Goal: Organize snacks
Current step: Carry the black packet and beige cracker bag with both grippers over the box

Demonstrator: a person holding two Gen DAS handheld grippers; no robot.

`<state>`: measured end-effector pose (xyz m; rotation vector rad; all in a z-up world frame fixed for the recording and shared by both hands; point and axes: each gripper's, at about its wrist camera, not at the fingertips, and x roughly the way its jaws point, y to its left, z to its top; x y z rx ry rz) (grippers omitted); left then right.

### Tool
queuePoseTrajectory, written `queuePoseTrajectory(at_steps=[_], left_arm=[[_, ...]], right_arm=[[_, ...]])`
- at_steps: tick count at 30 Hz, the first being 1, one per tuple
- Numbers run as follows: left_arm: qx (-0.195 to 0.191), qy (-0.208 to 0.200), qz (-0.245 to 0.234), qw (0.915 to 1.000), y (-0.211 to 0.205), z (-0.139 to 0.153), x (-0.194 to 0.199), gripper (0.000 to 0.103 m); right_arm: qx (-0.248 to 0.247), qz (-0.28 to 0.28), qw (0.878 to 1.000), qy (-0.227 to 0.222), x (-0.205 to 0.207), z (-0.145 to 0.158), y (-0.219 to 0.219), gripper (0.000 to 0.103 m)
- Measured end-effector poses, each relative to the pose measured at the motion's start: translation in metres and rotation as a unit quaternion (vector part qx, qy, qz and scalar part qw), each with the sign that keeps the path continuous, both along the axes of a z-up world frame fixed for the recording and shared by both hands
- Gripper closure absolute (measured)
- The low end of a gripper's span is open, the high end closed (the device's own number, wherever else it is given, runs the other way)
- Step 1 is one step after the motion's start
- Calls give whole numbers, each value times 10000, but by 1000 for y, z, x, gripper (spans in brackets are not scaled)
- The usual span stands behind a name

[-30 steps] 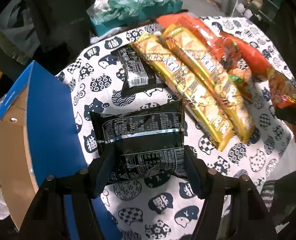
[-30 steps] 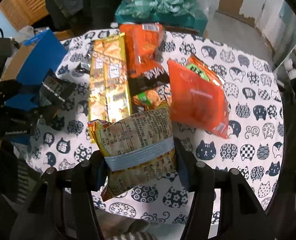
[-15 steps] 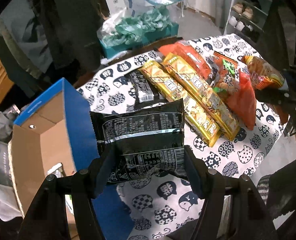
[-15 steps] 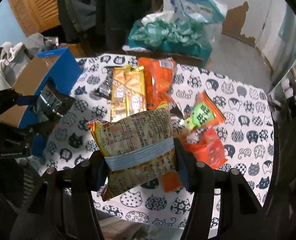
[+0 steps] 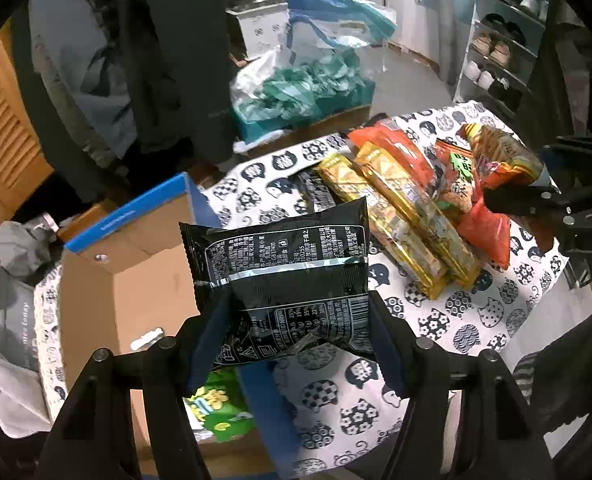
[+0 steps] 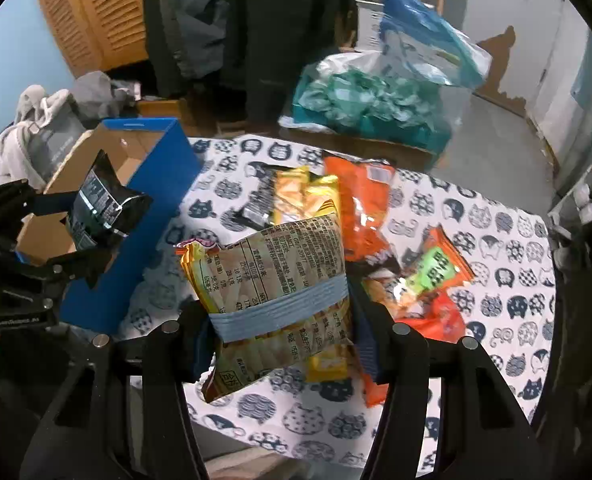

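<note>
My left gripper (image 5: pixel 296 328) is shut on a black snack pack (image 5: pixel 284 276), held in the air beside the open blue cardboard box (image 5: pixel 144 264). A green snack bag (image 5: pixel 216 408) lies inside that box. My right gripper (image 6: pixel 280 332) is shut on a yellow snack bag (image 6: pixel 272 280) with a pale blue band, lifted above the table. In the right wrist view the left gripper (image 6: pixel 72 236) with its black pack (image 6: pixel 100 204) hangs over the box (image 6: pixel 148 200). Gold packs (image 6: pixel 304 196) and orange bags (image 6: pixel 360 208) lie on the cat-print tablecloth (image 6: pixel 496 232).
A second black pack (image 5: pixel 316 192) lies by the gold packs (image 5: pixel 396 220). A small orange-and-green bag (image 6: pixel 436 268) sits at the right. Beyond the table stand a teal crate with plastic bags (image 6: pixel 368 108), hanging dark coats (image 5: pixel 164 60) and a shoe rack (image 5: pixel 500 48). Grey clothes (image 6: pixel 44 120) lie left of the box.
Both grippers have risen with their packs and tilted up, so more of the room shows. The left one has moved toward the blue box, whose inside now shows.
</note>
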<state>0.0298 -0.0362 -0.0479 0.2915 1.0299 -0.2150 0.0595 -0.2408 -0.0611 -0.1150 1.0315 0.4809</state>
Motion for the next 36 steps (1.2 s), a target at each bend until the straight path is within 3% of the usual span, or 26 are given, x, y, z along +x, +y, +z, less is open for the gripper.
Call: queuePoseTrajectory(at_steps=[20, 36], left_arm=[[-209, -242, 477, 9984, 72, 12, -12, 34], [-290, -61, 1284, 9913, 159, -11, -17, 34]], right_arm=[[-3, 696, 9976, -52, 10, 13, 98, 46], [-155, 1640, 9863, 1, 9, 6, 218, 46]])
